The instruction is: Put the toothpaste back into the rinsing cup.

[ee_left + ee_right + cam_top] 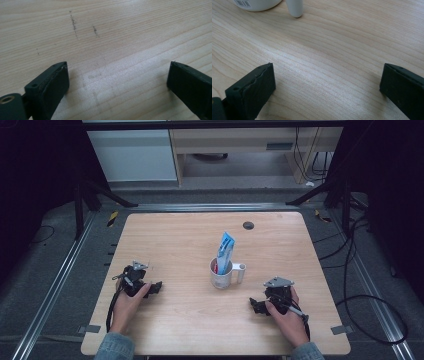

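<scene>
A white mug [222, 274] stands near the middle of the wooden table [175, 240], its handle to the right, with a blue toothpaste tube [225, 248] upright in it. My left gripper [156, 287] rests low on the table at the left, held by a hand, jaws wide apart over bare wood [117, 75], nothing between them. My right gripper [256, 305] lies at the right front, also open and empty [327, 82]. In the right gripper view the mug's base [257, 3] and handle [295, 8] sit at the top edge.
A dark round cable hole [248, 225] lies near the table's far edge. Faint pencil marks [73, 23] cross the wood ahead of the left gripper. Black stand legs and cables lie on the floor around the table.
</scene>
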The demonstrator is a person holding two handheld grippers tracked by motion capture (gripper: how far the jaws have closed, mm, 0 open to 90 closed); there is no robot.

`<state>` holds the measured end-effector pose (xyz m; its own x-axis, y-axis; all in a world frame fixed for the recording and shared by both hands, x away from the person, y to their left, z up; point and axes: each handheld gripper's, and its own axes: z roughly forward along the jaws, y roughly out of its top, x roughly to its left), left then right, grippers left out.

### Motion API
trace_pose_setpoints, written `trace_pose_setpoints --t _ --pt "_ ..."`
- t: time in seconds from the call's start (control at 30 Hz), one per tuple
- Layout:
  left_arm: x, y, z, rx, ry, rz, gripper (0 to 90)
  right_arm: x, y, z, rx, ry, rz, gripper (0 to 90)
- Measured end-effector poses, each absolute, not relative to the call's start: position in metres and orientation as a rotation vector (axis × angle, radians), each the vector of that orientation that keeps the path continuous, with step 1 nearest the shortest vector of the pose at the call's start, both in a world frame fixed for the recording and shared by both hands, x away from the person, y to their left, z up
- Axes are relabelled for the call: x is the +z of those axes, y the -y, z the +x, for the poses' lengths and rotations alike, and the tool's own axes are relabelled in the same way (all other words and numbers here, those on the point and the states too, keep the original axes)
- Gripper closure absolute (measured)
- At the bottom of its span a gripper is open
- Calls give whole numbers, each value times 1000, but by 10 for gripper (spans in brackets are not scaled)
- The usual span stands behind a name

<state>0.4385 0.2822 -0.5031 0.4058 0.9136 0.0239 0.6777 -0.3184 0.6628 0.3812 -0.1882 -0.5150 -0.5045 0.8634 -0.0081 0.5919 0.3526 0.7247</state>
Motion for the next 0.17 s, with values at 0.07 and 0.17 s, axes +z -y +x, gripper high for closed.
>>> trace_pose_setpoints --t 0.07,0.17 --pt "-506 -285 439 556 -1330 2073 0 -515 188 381 951 -2231 1275 4" --pt "-509 -290 440 568 -1314 2042 0 -515 188 381 950 -2231 1273 4"
